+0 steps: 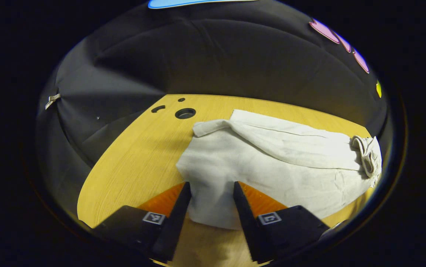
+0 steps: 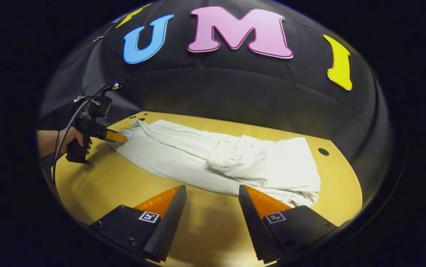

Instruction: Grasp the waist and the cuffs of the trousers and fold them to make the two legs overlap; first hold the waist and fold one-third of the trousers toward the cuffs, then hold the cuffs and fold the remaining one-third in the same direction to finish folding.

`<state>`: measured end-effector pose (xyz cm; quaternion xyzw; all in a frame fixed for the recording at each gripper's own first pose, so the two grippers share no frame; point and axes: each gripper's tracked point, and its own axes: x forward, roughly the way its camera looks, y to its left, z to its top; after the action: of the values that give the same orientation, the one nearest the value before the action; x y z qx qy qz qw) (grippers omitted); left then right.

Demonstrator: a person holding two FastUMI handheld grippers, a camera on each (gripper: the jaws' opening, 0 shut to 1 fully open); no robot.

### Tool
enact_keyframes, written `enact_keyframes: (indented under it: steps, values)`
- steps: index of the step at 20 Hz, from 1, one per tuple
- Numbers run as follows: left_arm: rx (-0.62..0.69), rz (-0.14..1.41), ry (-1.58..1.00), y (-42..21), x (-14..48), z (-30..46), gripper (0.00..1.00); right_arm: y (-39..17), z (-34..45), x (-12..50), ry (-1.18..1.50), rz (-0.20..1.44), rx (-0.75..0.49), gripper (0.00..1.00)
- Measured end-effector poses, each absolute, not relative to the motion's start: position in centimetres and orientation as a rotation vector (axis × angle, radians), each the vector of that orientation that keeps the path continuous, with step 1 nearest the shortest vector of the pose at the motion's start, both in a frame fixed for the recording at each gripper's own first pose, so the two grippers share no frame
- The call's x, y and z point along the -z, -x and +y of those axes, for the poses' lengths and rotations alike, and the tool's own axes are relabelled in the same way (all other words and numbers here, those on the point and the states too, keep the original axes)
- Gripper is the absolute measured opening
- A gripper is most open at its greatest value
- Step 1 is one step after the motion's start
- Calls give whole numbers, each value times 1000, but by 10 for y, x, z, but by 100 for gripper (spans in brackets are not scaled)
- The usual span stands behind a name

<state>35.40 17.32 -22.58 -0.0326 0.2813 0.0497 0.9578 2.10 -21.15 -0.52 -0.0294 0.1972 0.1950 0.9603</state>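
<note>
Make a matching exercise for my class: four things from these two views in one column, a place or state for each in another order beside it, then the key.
1. trousers
2. left tool
3. right tool
4. round hole

A. open over bare table
B. open around a trouser end
C. lying flat on the table
D. in the tabletop beyond the trousers

Pairs: 1-C, 2-B, 3-A, 4-D

We see the pale cloth trousers (image 2: 213, 159) lying lengthwise across the light wooden table (image 2: 124, 185). In the right gripper view, the right gripper (image 2: 213, 196) sits just before their near edge, and the left gripper (image 2: 118, 138) meets their far left end, seemingly the cuffs. Round holes (image 1: 185, 113) lie behind that end.
</note>
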Motion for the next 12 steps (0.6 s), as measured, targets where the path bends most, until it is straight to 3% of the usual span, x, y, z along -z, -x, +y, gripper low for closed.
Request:
enact_keyframes:
  steps: [2, 4, 5, 8, 12]
  values:
    - [-113, 569, 63, -356, 228, 169, 38, -18, -222, 9, 23, 419, -374, 87]
    - [-118, 559, 87, -357, 227, 163, 26, -16, -235, 12, 3, 429, -350, 87]
    - [-125, 555, 97, -357, 226, 161, 14, -15, -241, 13, 2, 429, -341, 87]
    - [-136, 543, 105, -358, 224, 161, 6, -15, -261, 11, 27, 421, -320, 87]
    - [-139, 445, 180, -363, 198, 151, 6, -16, -287, 3, 61, 397, -299, 87]
